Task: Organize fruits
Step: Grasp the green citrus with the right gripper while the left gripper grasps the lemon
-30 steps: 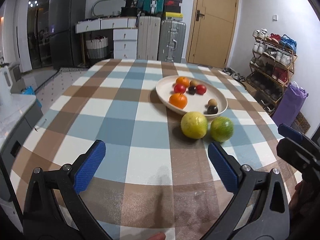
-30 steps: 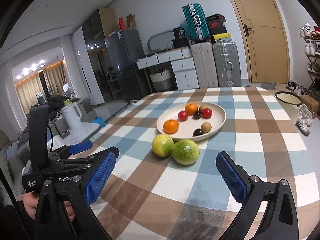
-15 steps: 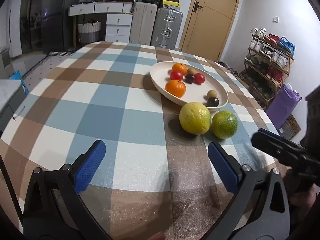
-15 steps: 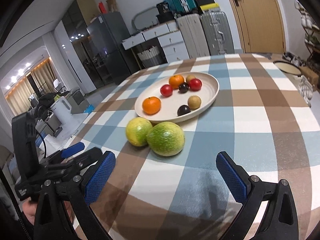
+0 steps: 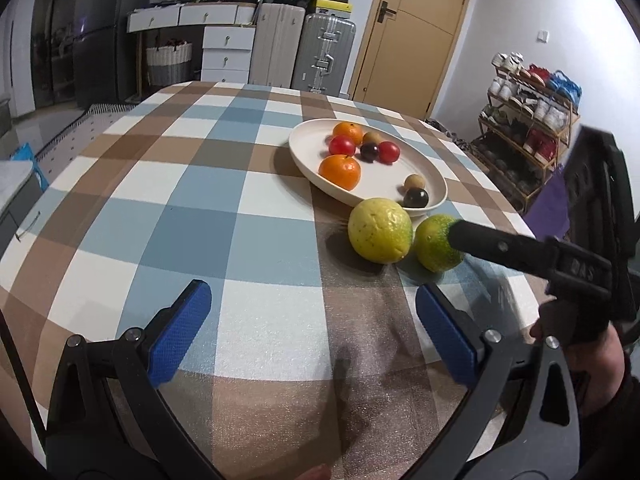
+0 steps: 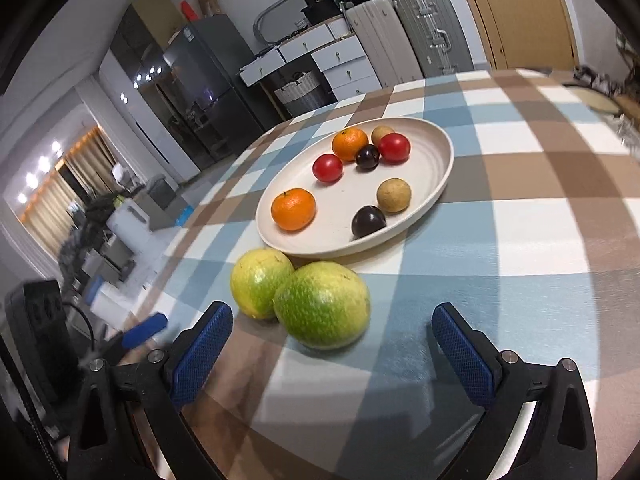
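The left gripper (image 5: 308, 320) has stayed low over the table, wide open and holding nothing, and the fruits sit ahead of it and a bit to its right. The right gripper (image 6: 332, 344) has moved in a lot closer since a moment ago. It is wide open too and holds nothing, and the green fruit (image 6: 322, 304) now sits just in front of it, almost between its blue pads (image 6: 202, 352). I think it is about to grab that fruit and put it on the plate (image 6: 432, 188). The yellow fruit (image 6: 260, 282) touches the green one on its left. Just past them the plate holds small oranges, red, brown and dark fruits. The table (image 5: 192, 216) has a checked cloth. Far ahead are suitcases (image 5: 328, 54), drawers and a door (image 5: 416, 36).
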Tool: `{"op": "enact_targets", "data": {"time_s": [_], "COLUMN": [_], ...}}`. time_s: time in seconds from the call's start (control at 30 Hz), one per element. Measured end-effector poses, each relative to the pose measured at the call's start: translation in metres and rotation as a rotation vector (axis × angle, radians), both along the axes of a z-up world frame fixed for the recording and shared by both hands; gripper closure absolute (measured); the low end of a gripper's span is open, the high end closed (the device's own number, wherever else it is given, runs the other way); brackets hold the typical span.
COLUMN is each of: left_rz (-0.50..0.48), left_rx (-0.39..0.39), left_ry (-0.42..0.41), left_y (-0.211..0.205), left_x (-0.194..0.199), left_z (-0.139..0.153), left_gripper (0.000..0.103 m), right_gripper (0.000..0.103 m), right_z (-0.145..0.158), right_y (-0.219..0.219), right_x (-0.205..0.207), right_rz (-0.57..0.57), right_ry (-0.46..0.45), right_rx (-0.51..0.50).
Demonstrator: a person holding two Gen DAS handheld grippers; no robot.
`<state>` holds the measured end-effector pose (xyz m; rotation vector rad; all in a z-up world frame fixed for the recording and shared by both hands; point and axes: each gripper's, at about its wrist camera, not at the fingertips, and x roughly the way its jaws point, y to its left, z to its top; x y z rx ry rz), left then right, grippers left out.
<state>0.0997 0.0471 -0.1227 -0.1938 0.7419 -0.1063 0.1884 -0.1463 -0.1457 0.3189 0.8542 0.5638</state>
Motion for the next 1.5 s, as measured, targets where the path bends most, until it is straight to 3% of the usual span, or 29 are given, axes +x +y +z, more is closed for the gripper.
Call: {"op": "enact_targets", "data": {"time_s": [0.07,0.13,0.2,0.23,0.4,0.9,1.37,1.5], "left_rz": [-0.009,-0.005,0.001,0.004,0.007,0.014,0.010,0.000], "left_rx": [-0.002,-0.022,-0.042,-0.055,-0.090,-0.100,-0.031,0.035], "left_ry": [0.005,0.015,0.022,0.026,0.046,0.074,0.106,0.113], "left_y": [0.000,0.003,0.007,0.009,0.014,0.016,0.005,-0.006], "left_x": [-0.001,0.002,0.001,0.002,0.004,0.005,0.010,0.015], "left_z": [0.000,-0.001,-0.002,-0.003,-0.007,-0.011,-0.013,-0.011], "left_gripper": [0.001,0.001,0.001,0.001,0.001,0.001,0.001,0.001], "right_gripper": [0.009,0.024,0.046,0.047,0.048,0.048,0.048,0.048], "right_z": [-0.001,-0.002,-0.004,-0.005,-0.007,-0.006,-0.004,-0.002], "right_y": [0.004,0.008,0.011,0.011,0.006,-0.005,-0.017,-0.023], "right_x": [0.004,0.008,0.010,0.011,0.007,-0.005,-0.029,-0.037], "right_rz": [0.005,0.027,0.049,0.057,0.061,0.056,0.069,0.065], "right_ry": [0.005,0.019,0.029,0.033,0.042,0.032,0.022,0.013], "right_rx": [-0.005,-0.008,0.002,0.015,0.050,0.110,0.144,0.139]}}
